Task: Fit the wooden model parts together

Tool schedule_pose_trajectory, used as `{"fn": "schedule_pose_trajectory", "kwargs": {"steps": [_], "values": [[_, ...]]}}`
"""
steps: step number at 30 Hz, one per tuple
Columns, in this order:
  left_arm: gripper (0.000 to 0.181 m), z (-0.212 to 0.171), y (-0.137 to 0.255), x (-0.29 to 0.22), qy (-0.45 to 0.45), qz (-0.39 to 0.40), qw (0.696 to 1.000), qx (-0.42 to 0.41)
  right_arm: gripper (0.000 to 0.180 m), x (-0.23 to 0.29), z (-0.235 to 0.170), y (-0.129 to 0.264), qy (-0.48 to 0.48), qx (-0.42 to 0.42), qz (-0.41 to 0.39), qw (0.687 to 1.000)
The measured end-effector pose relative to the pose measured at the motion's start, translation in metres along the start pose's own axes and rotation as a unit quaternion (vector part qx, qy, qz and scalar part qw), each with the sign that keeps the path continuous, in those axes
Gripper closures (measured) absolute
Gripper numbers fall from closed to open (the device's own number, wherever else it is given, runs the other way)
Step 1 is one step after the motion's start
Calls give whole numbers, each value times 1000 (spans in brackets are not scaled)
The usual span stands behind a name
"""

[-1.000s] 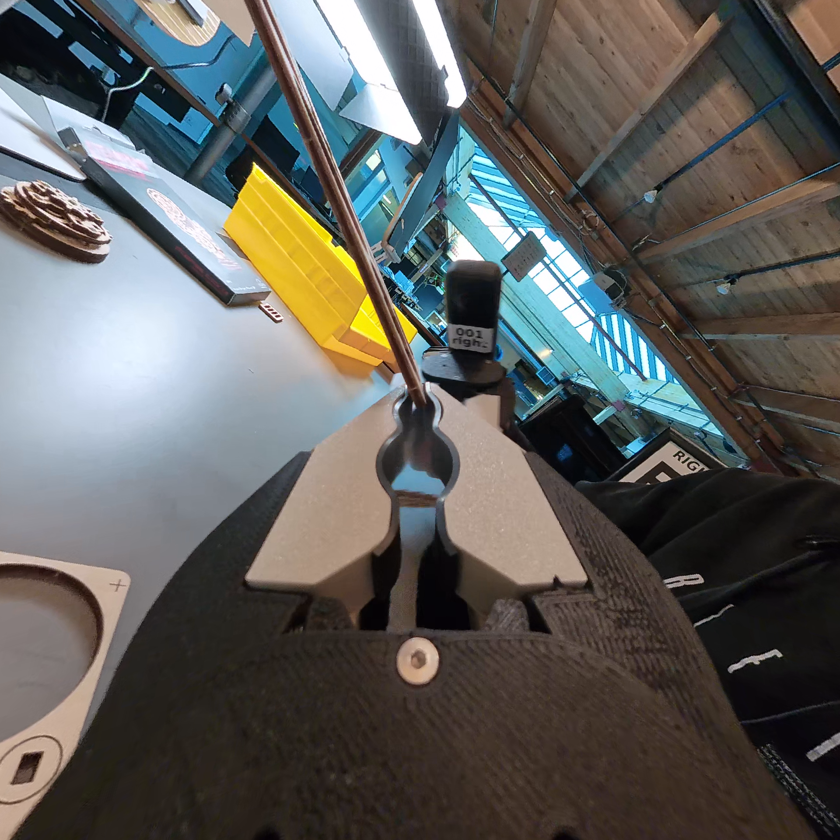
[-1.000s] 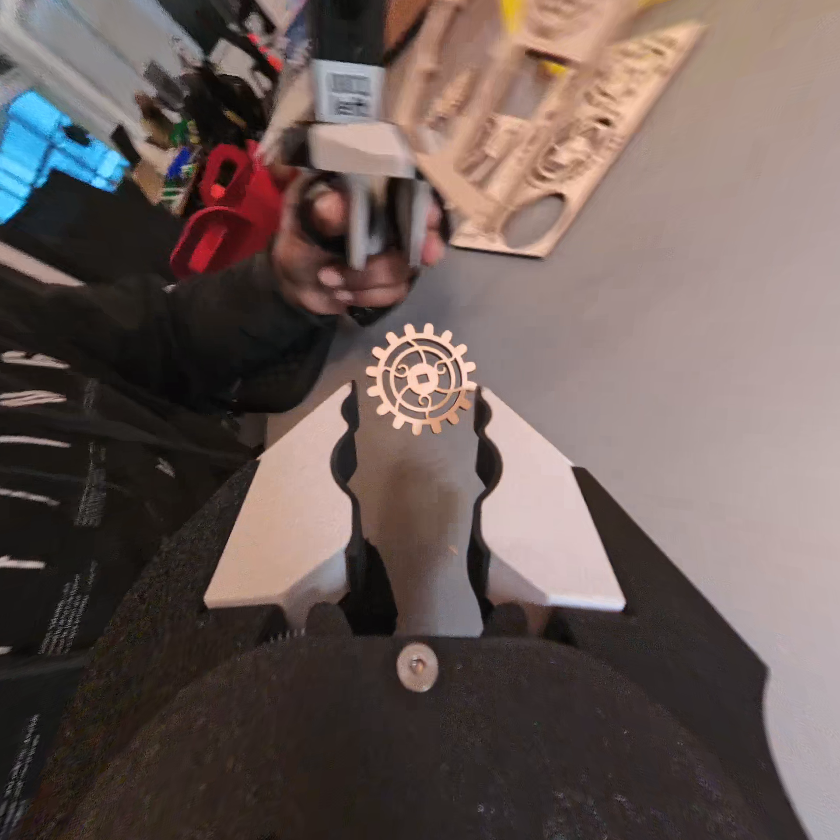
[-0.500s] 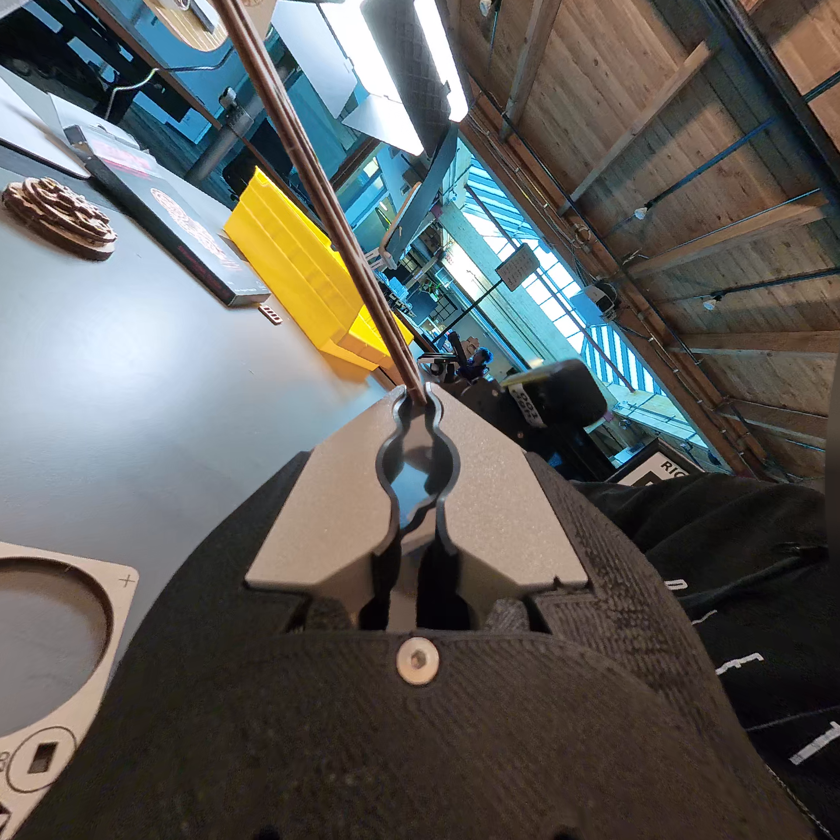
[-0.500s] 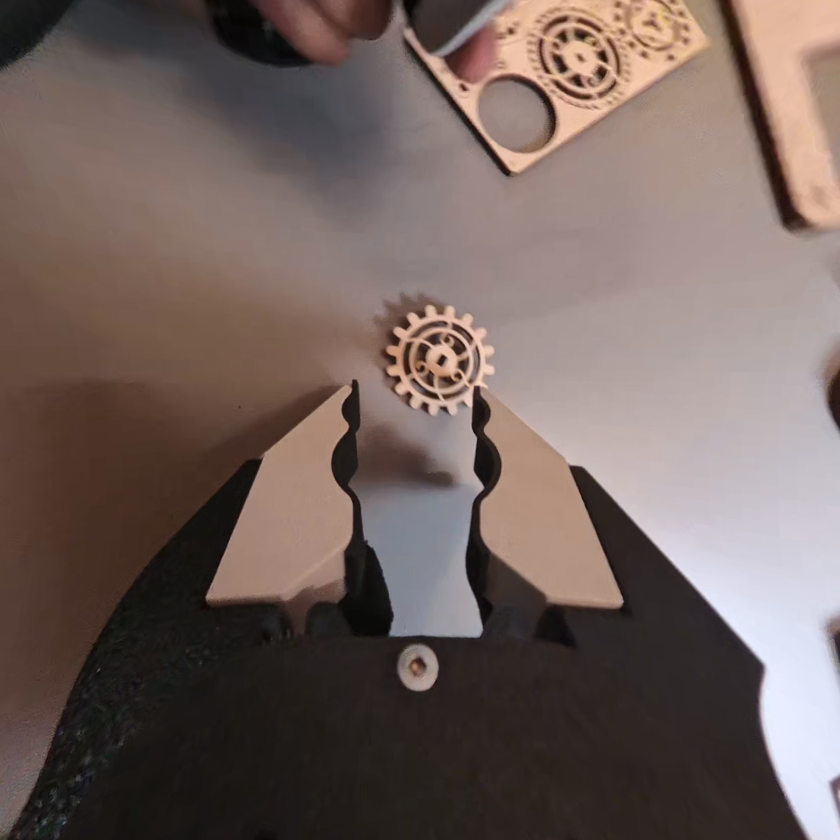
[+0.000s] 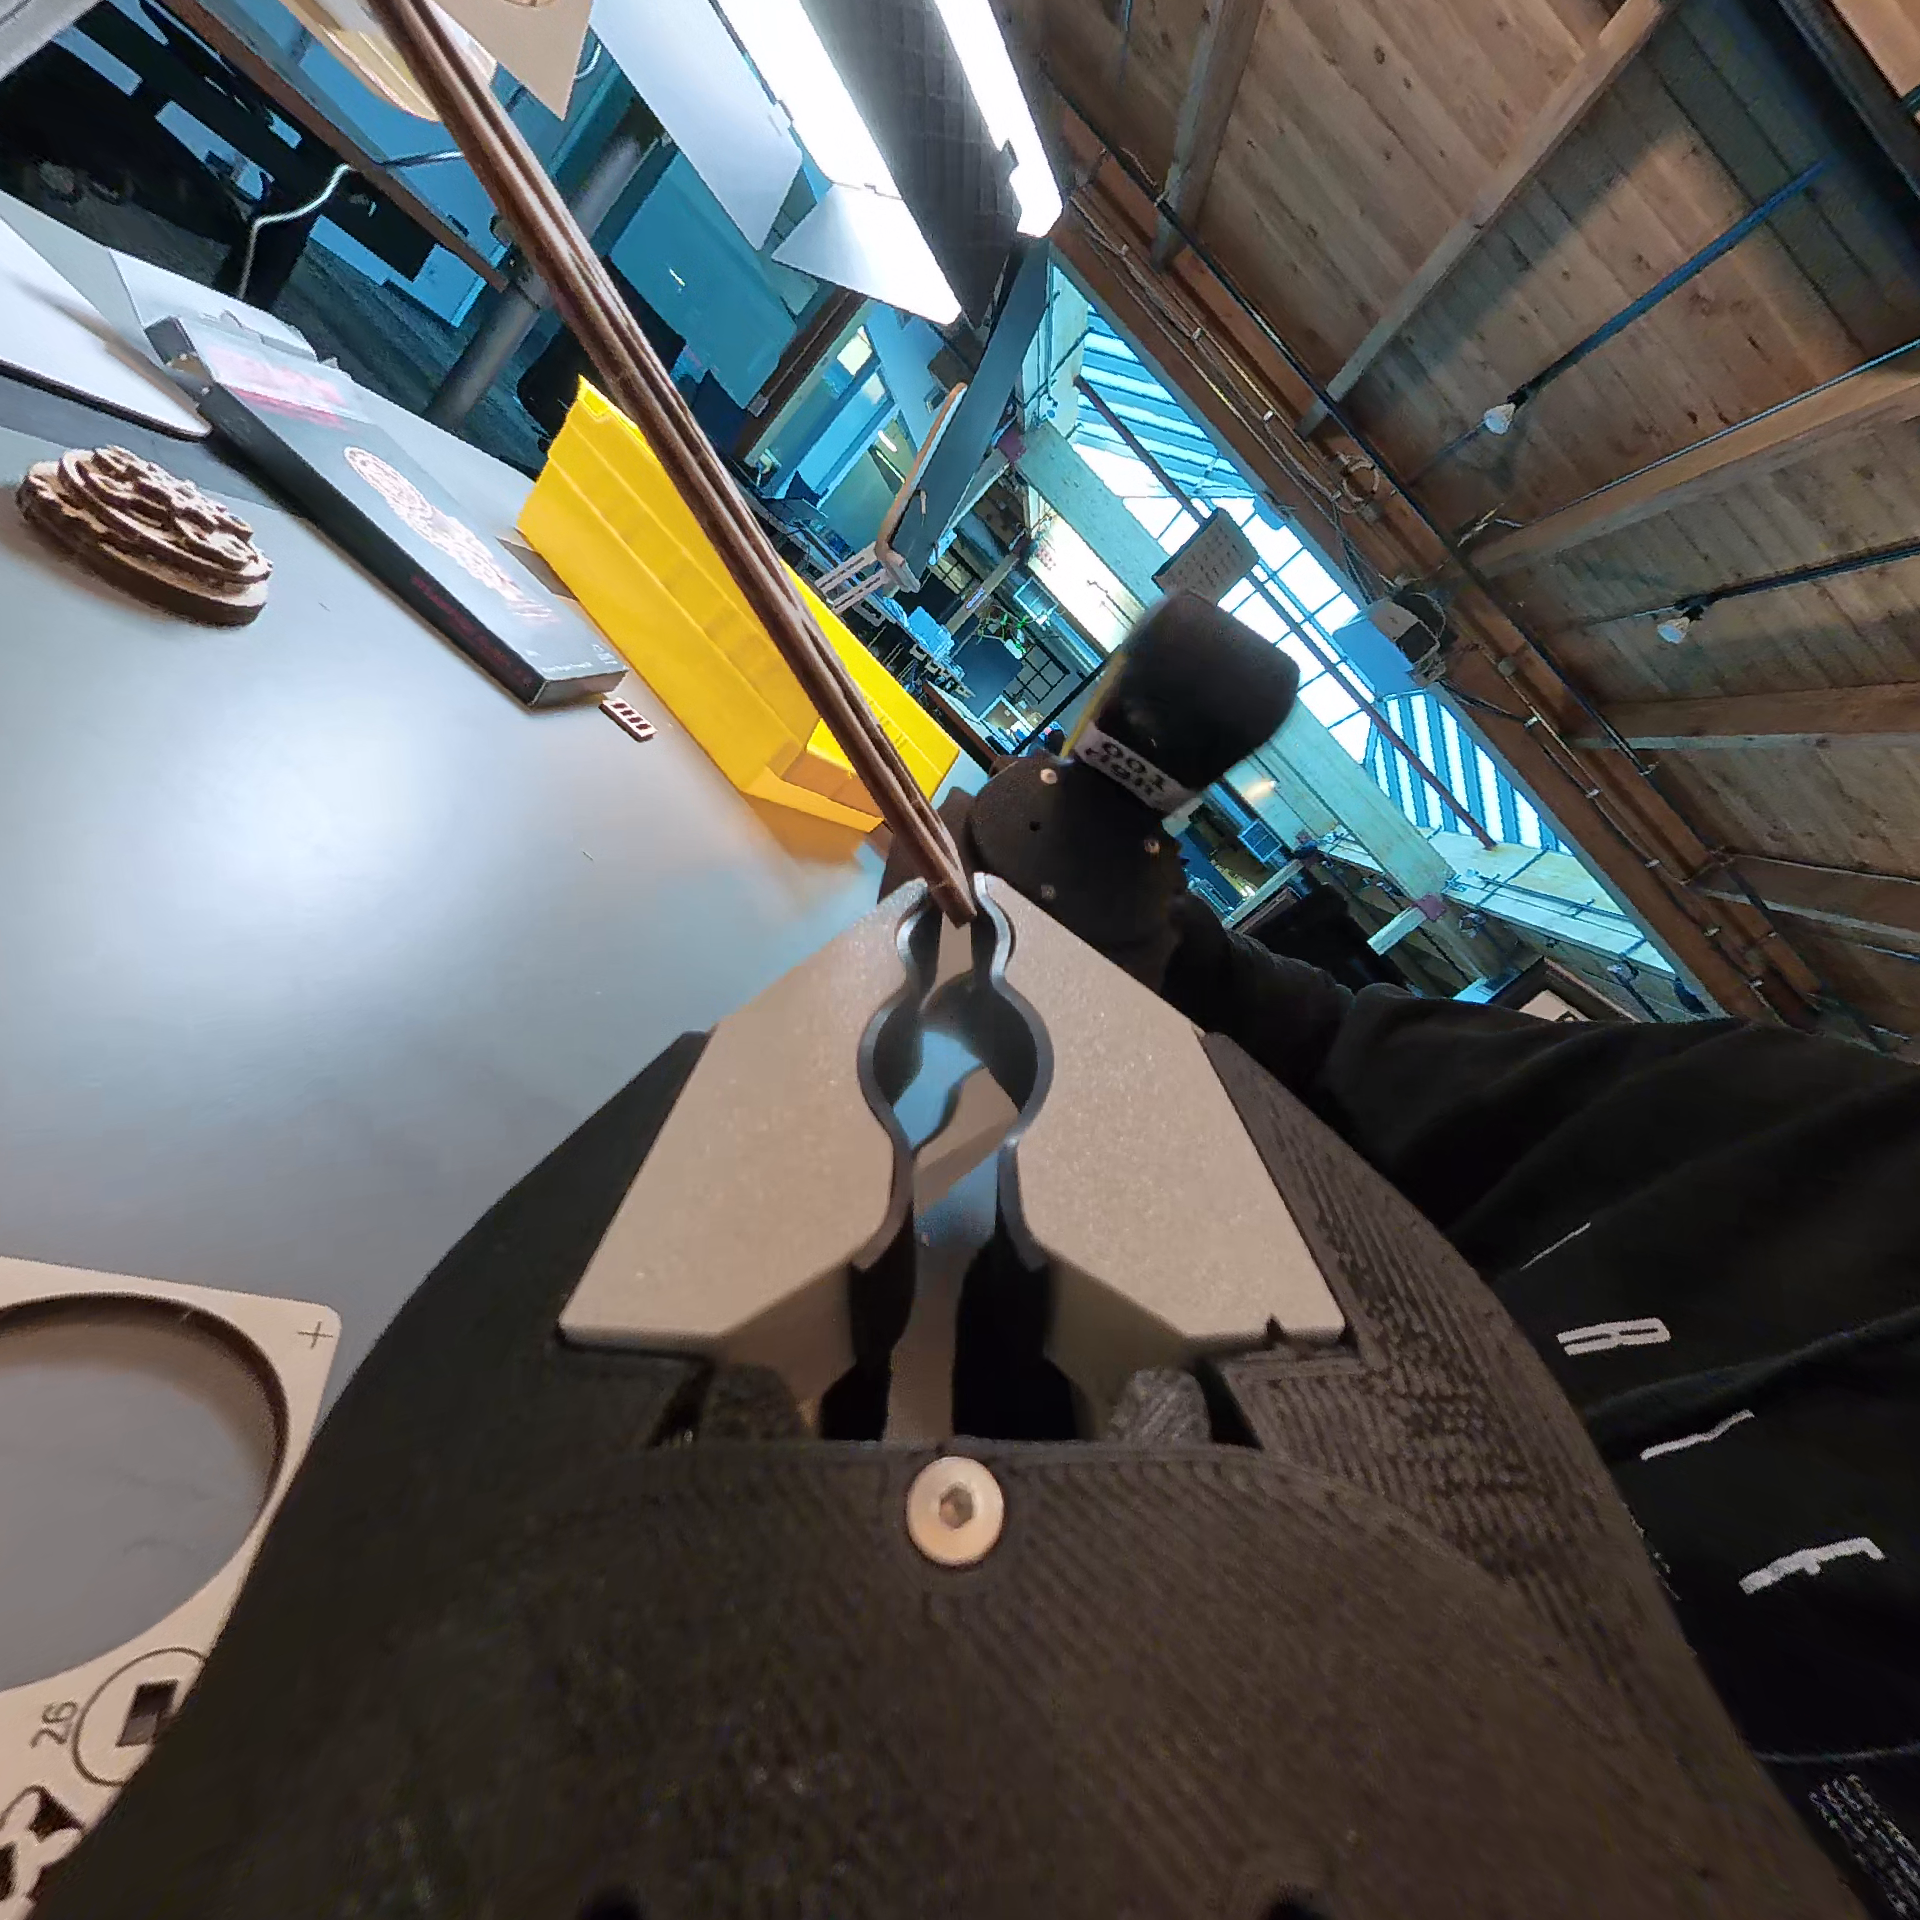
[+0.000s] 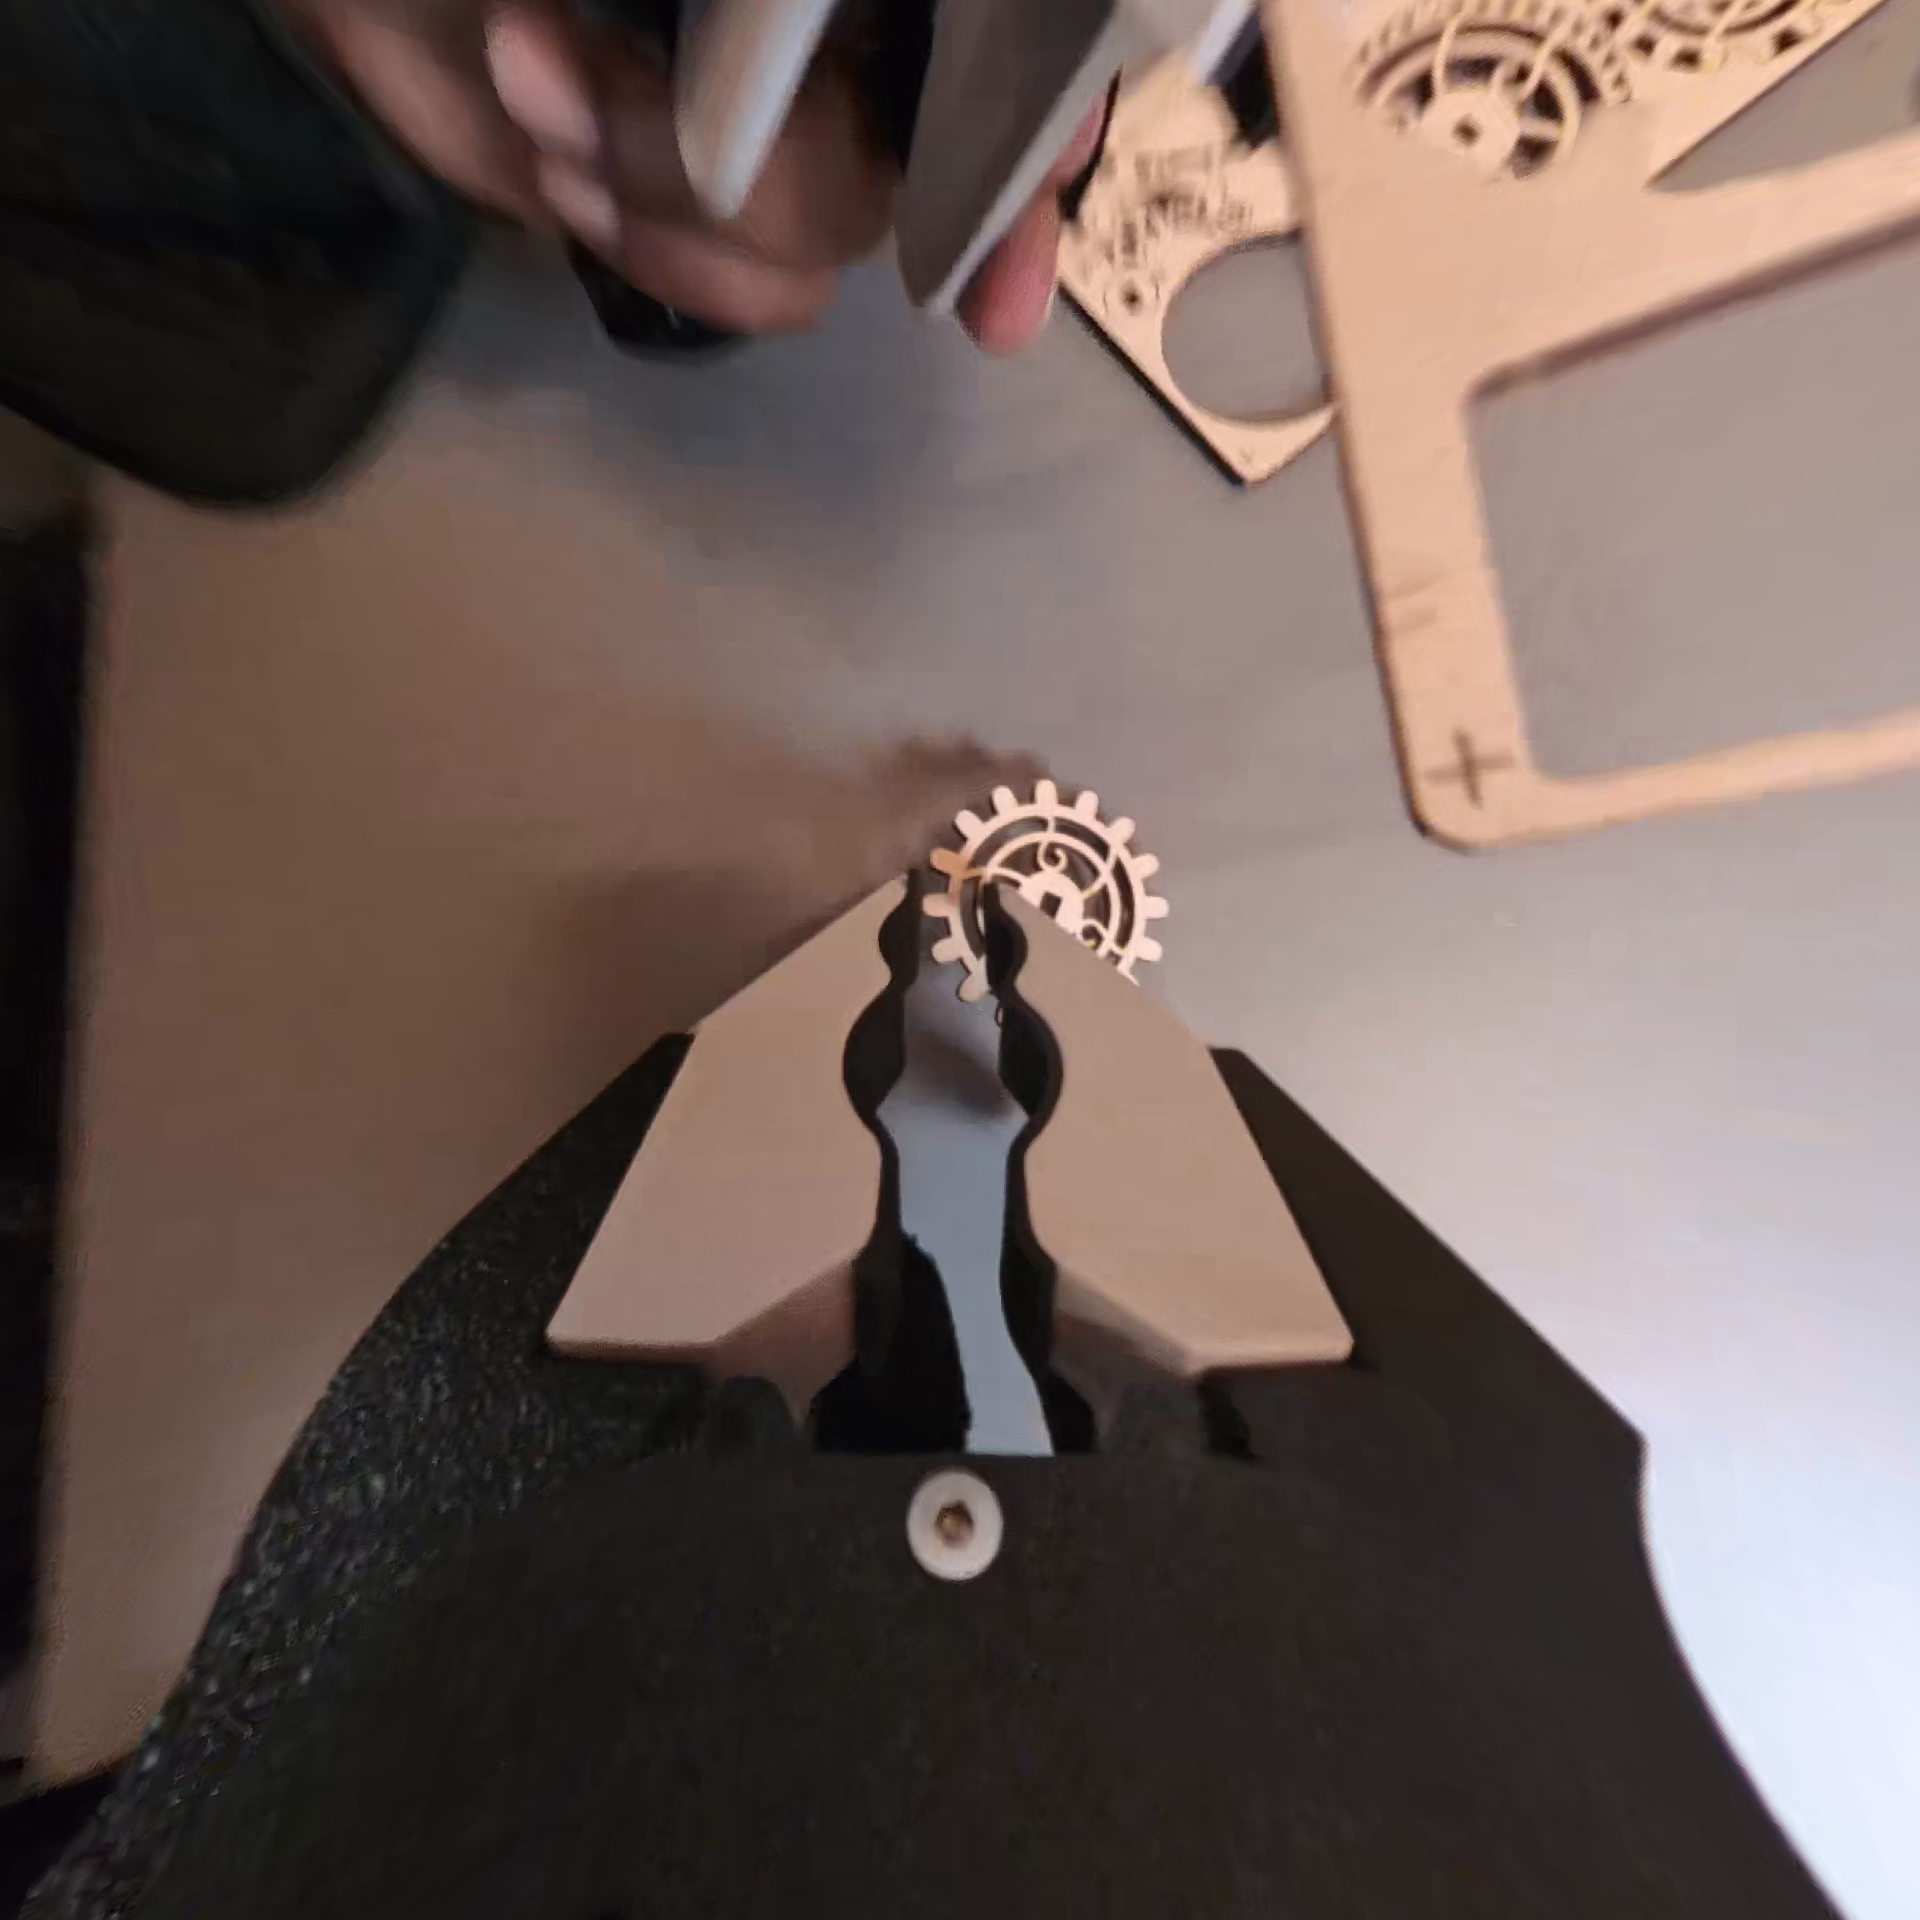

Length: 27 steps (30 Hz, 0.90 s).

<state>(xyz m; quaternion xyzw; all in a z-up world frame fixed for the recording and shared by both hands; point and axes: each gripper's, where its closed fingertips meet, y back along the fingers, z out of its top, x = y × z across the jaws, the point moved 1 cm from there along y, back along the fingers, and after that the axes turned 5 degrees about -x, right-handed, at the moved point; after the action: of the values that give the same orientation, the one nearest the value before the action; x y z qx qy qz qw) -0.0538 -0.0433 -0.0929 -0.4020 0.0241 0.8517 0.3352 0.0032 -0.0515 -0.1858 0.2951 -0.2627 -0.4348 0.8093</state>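
Gear pickup, looks like: right gripper (image 6: 954,899) jaws nearly closed, pinching rim of small pale wooden cog (image 6: 1049,883) on grey table (image 6: 1455,1143). Left gripper (image 5: 951,906) clamps thin dark-edged wooden sheet (image 5: 665,447), running toward 11 o'clock, probably kept clear.

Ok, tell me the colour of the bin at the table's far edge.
Bright yellow bin; it shows best in the left wrist view.
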Motion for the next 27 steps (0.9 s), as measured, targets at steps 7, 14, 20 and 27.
{"fn": "schedule_pose_trajectory", "kwargs": {"steps": [7,14,20,27], "values": [[178,-1,2,6,-2,18,1000,14,170,8,7,14,-142,-99,57,983],[177,-17,3,22,-1,63,996,66,180,32,51,60,-279,-281,229,889],[178,-19,2,24,-7,67,995,71,154,41,10,24,-73,-145,52,985],[178,-31,5,36,5,101,989,110,133,47,-19,-11,186,36,-76,979]]}}
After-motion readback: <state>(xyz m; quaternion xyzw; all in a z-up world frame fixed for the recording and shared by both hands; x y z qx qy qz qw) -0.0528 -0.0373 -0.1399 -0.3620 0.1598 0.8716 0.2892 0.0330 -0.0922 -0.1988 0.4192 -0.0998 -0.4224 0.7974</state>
